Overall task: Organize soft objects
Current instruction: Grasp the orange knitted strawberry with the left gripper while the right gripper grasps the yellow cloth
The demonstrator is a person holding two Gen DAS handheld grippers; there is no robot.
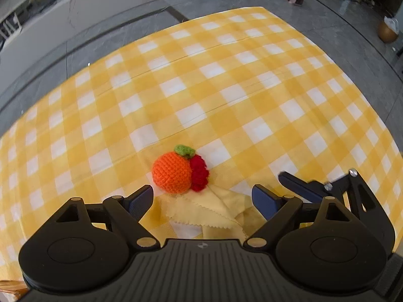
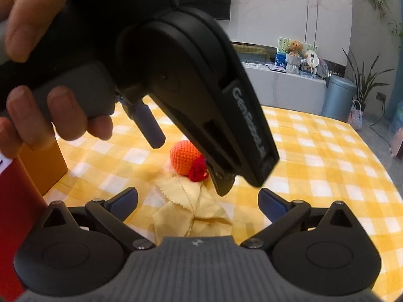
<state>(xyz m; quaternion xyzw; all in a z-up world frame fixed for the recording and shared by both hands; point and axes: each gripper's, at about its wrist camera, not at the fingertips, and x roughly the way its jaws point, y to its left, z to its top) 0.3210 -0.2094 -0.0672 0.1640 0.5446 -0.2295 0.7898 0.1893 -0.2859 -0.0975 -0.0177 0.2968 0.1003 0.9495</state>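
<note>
White lettering along the side of the left gripper (image 2: 186,168), right wrist view: reads roughly "GenRobot.AI"; last characters blurred, uncertain. Small round logo on each gripper's ribbed body, no legible text. Printed cards on the far shelf (image 2: 289,75): too small to read.

tablecloth (image 1: 226,80): yellow and white check, the squares in two shades of yellow
crocheted fruit (image 1: 172,175): bright orange body, green leaf on top
knitted piece (image 1: 199,175) beside the fruit: deep red
cloth (image 1: 214,214): plain pale yellow, zigzag-cut edges
left gripper (image 1: 202,197): black body, dark blue finger pads
right gripper (image 2: 197,205): black and grey, dark blue finger pads
box (image 2: 42,166): orange
bin (image 2: 337,98): blue-grey
</note>
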